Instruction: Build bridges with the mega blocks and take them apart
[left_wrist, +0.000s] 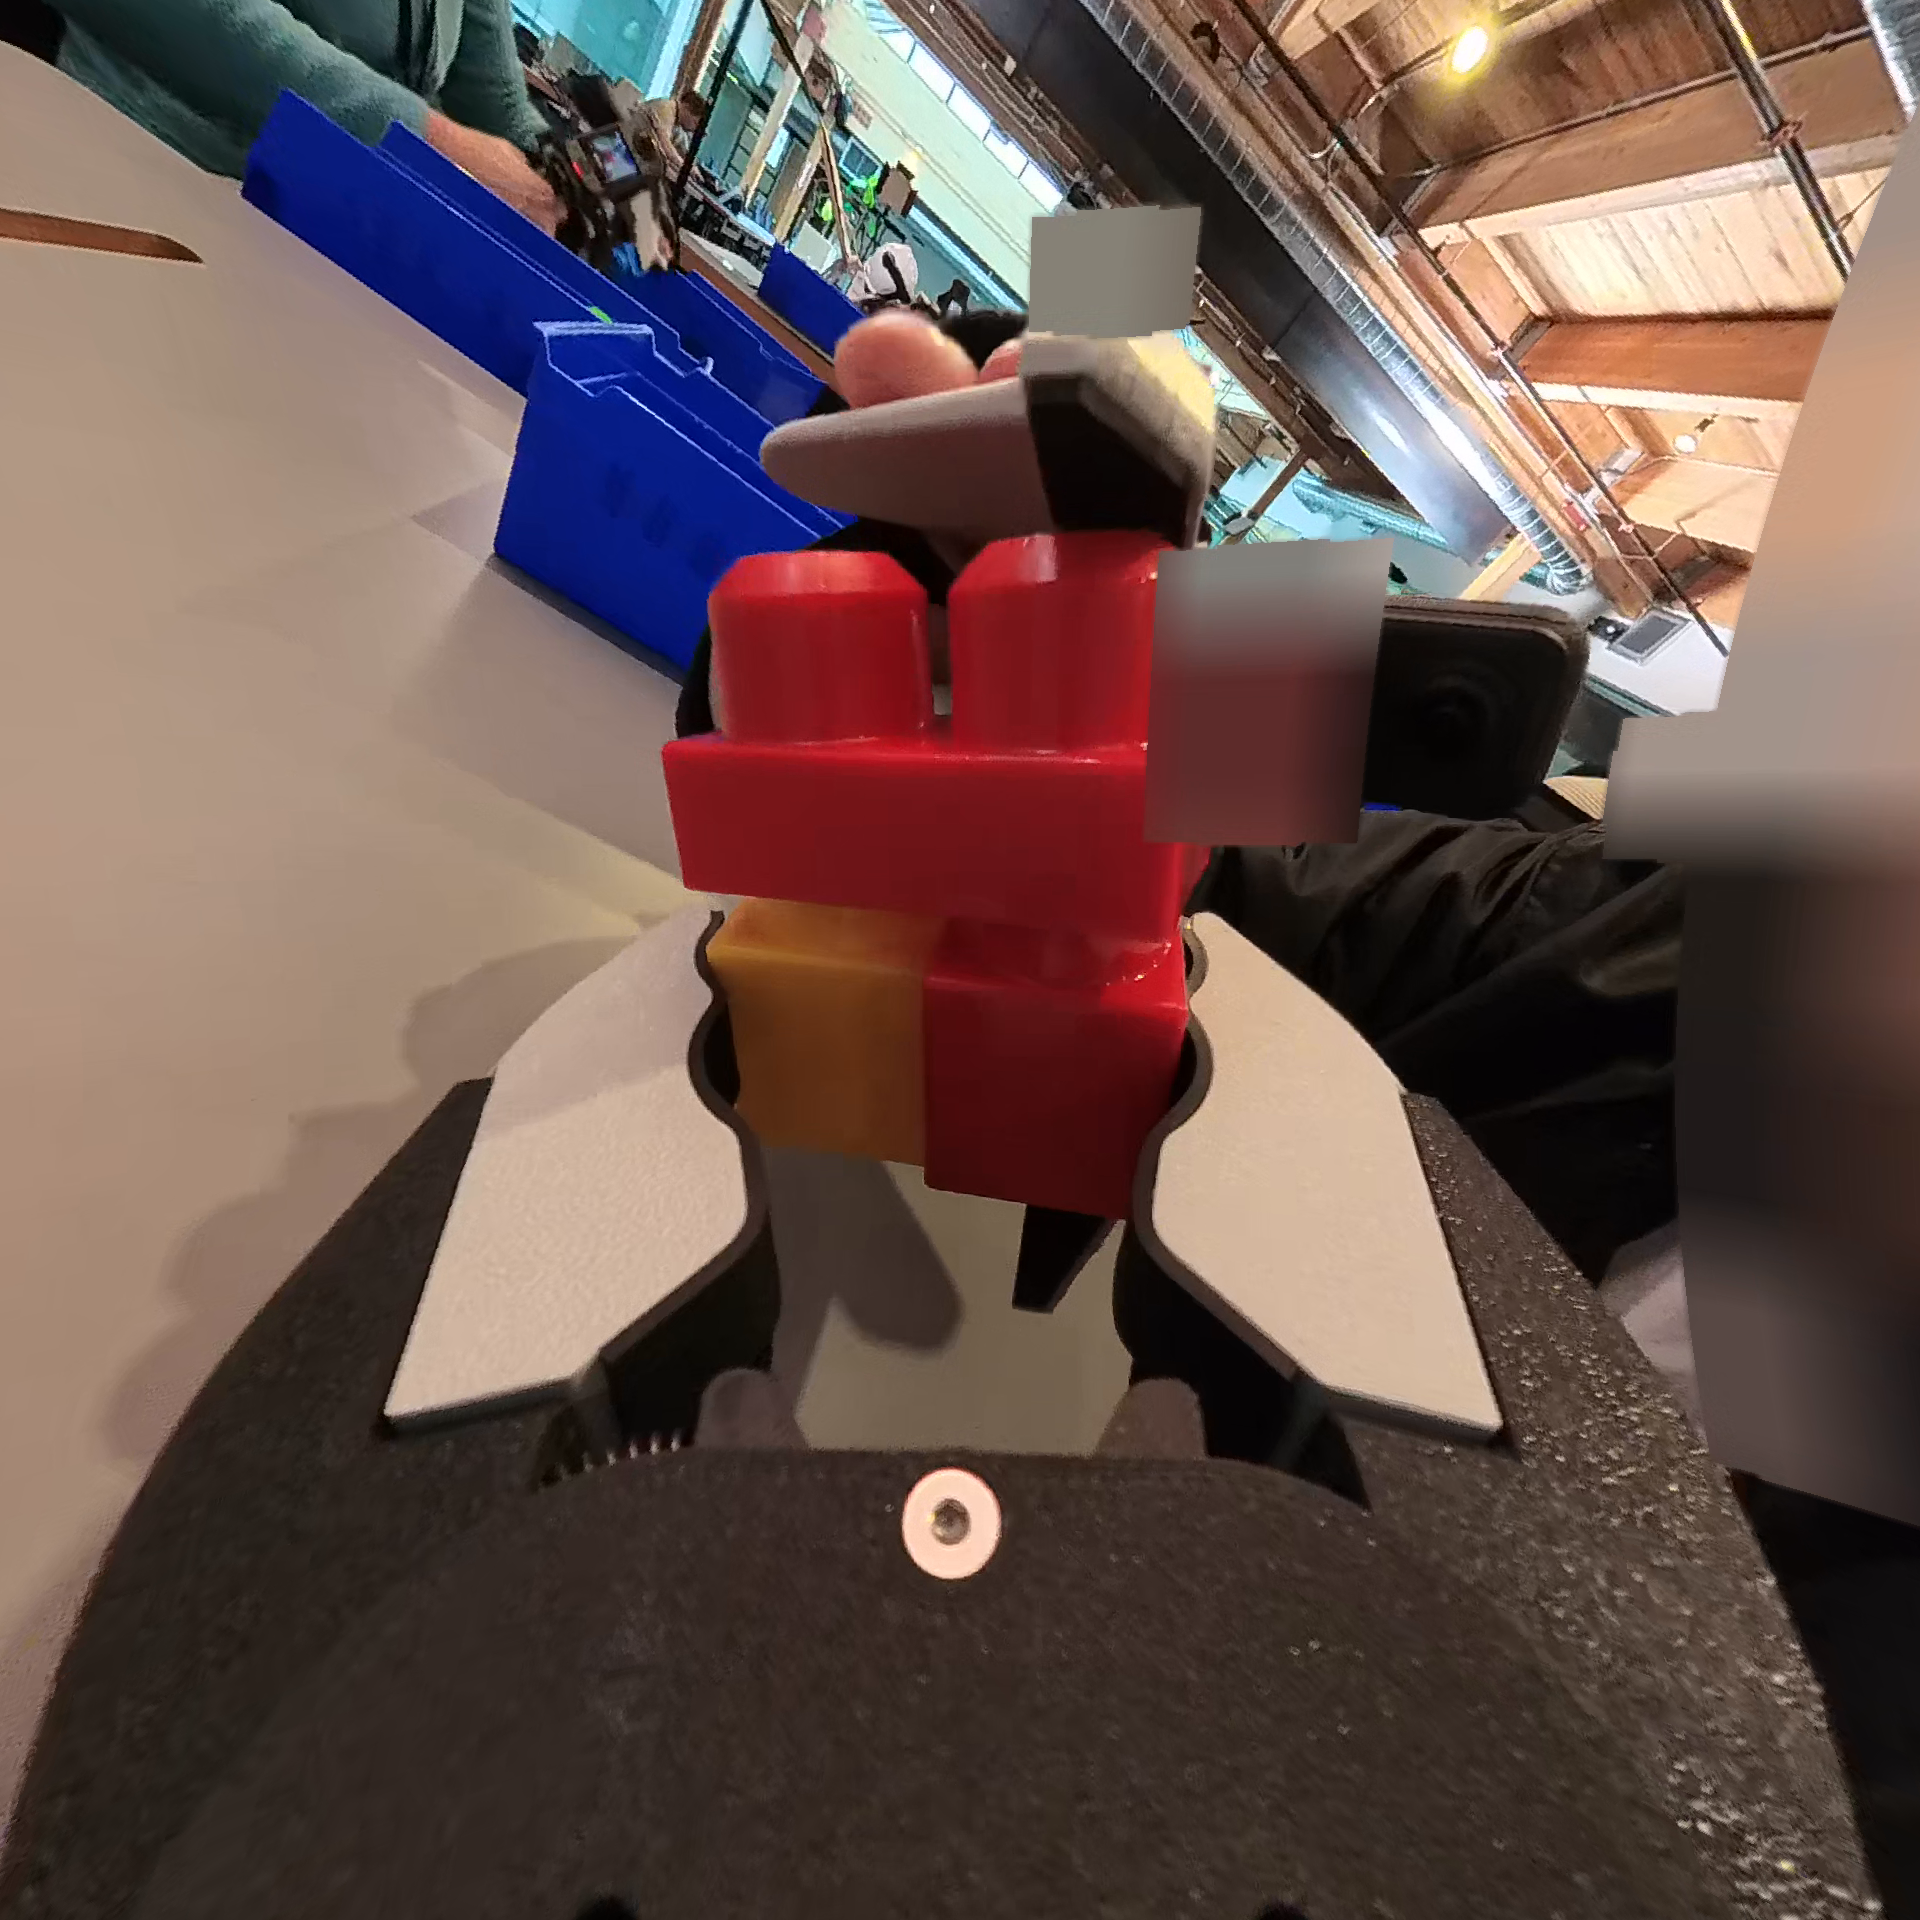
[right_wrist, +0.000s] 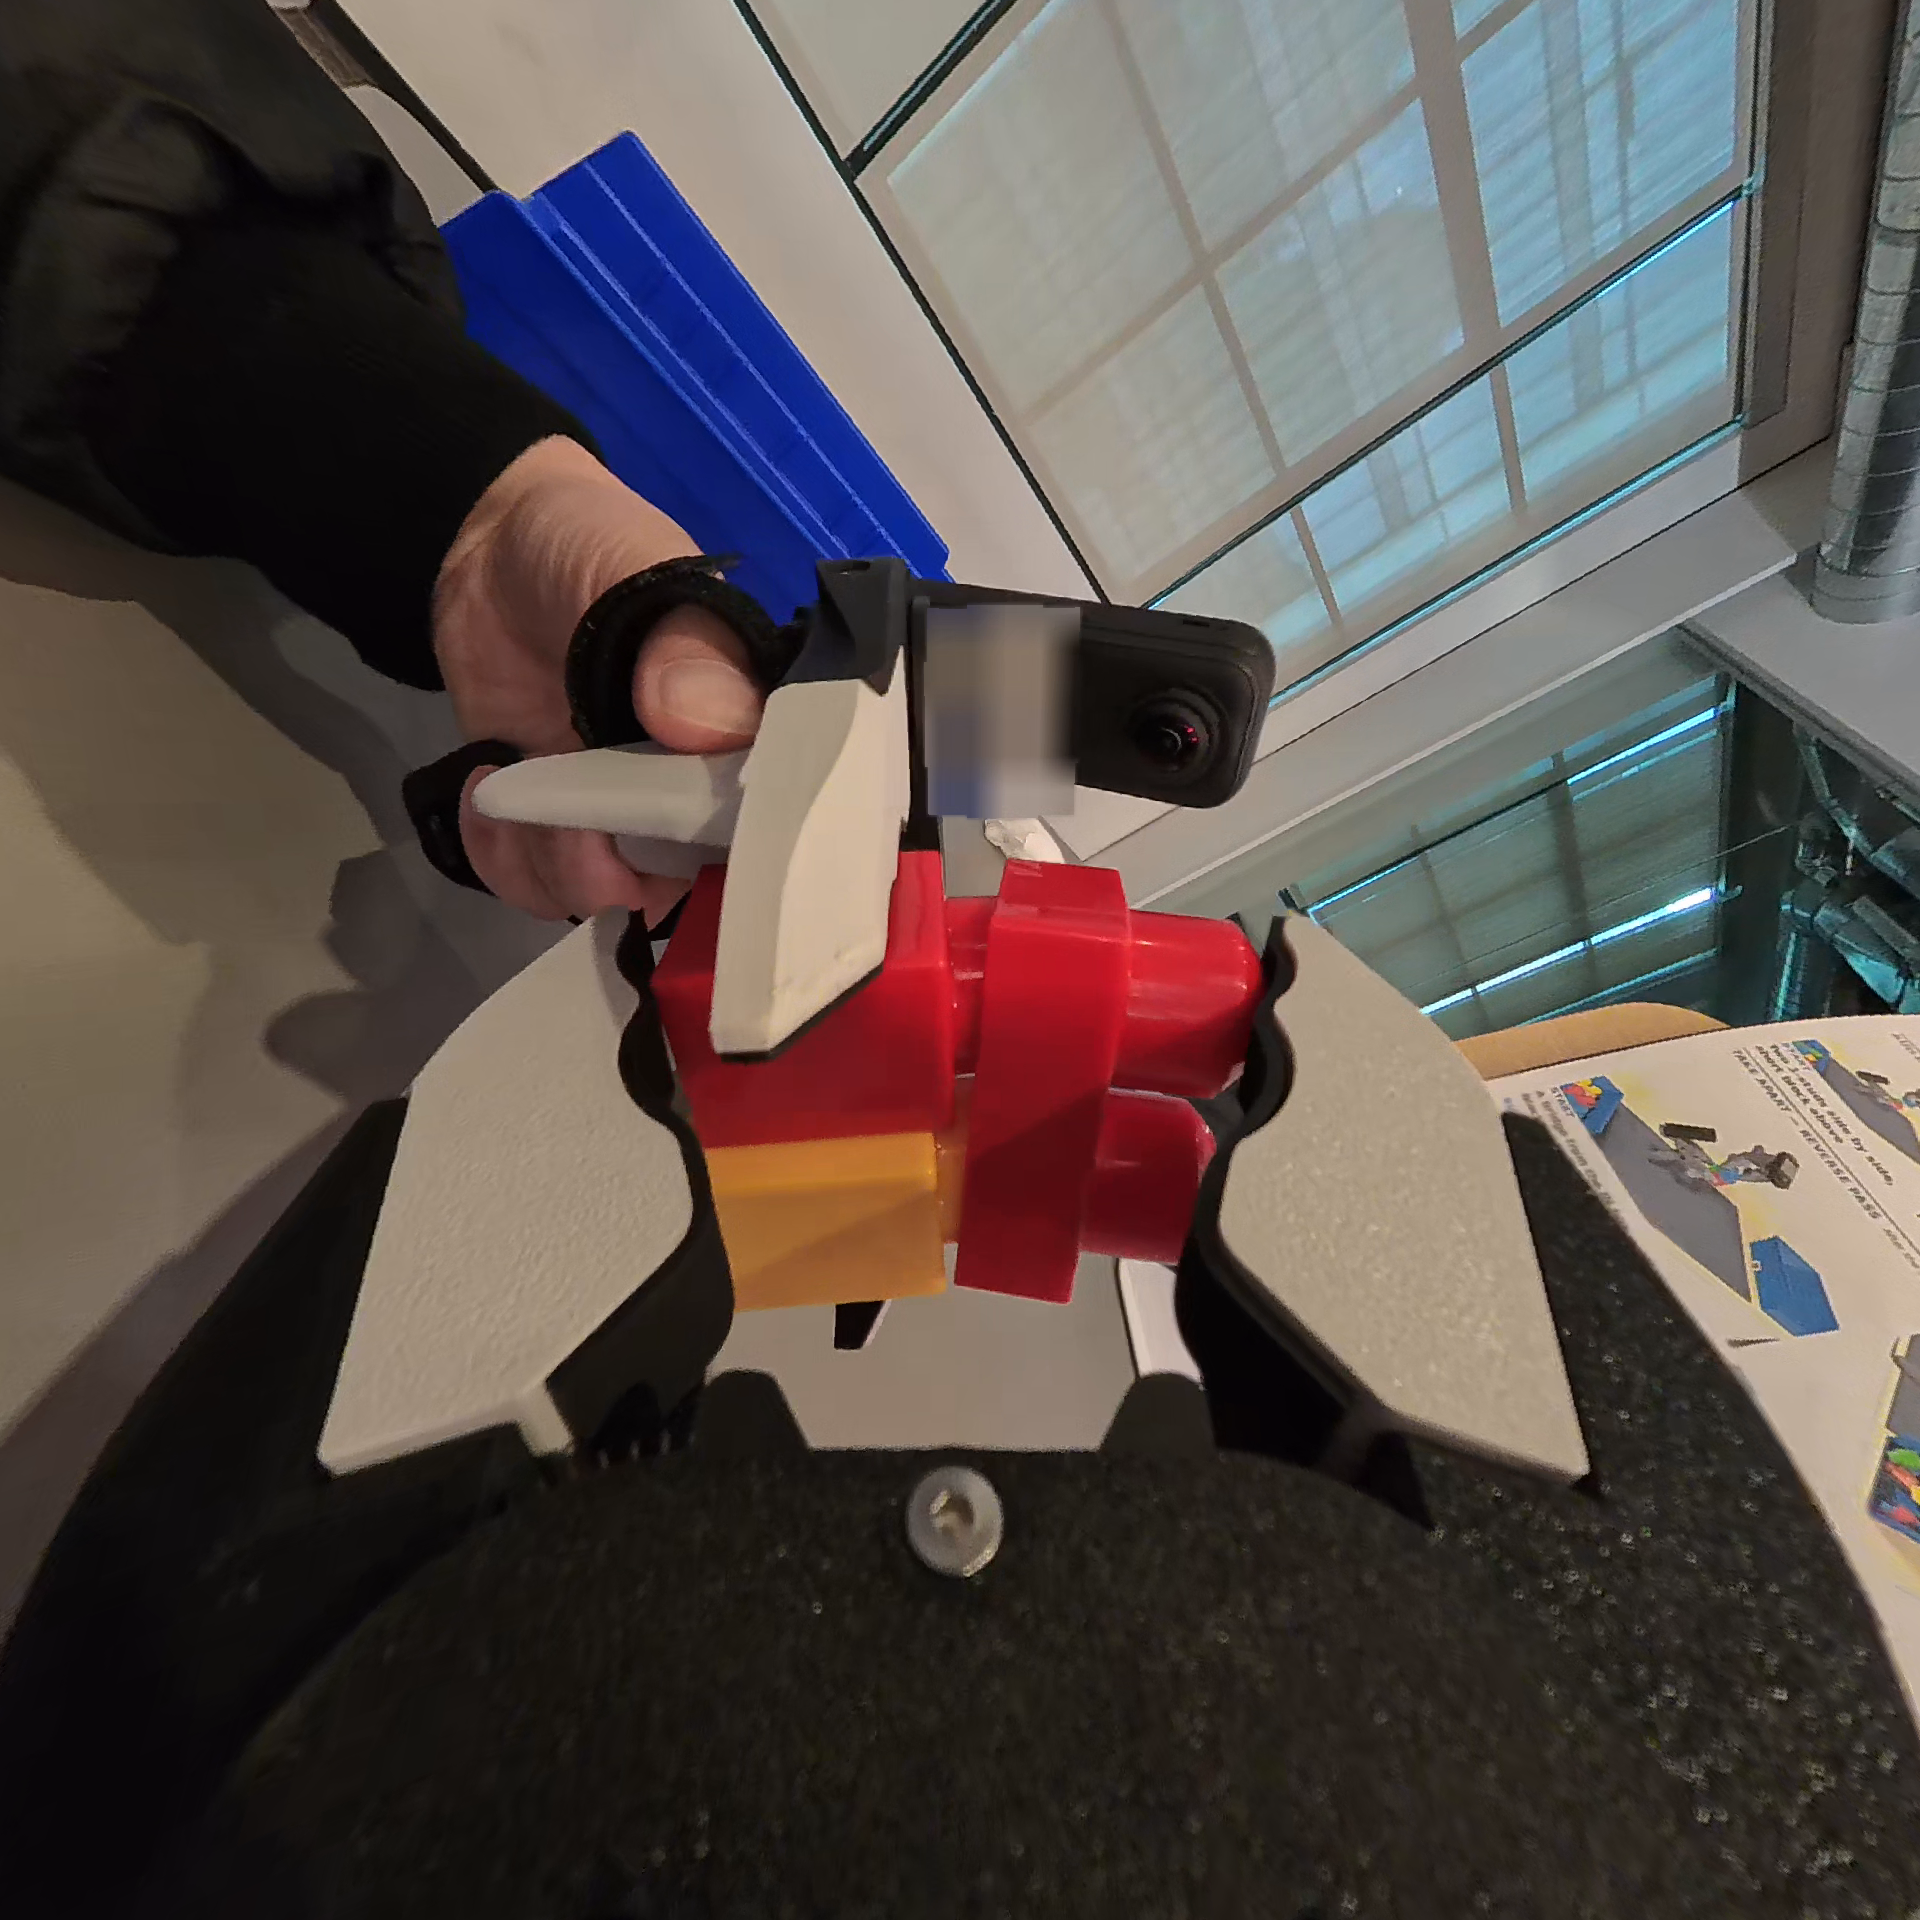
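my left gripper is clamped on the bridge's two legs, the yellow block on the left and the red block on the right, bracing them up off the table while my right gripper pinches the long red block across them, i reckon to pull it off

Left gripper: my jaws are clamped from both sides on the lower pair of blocks, one finger on each flank.
Right gripper: my jaws are closed across the same cluster, pressing on the base at one end and the studs at the other.
Left hand: bare, wrapped round the handle, thumb through a black strap loop.
Left sleeve: black.
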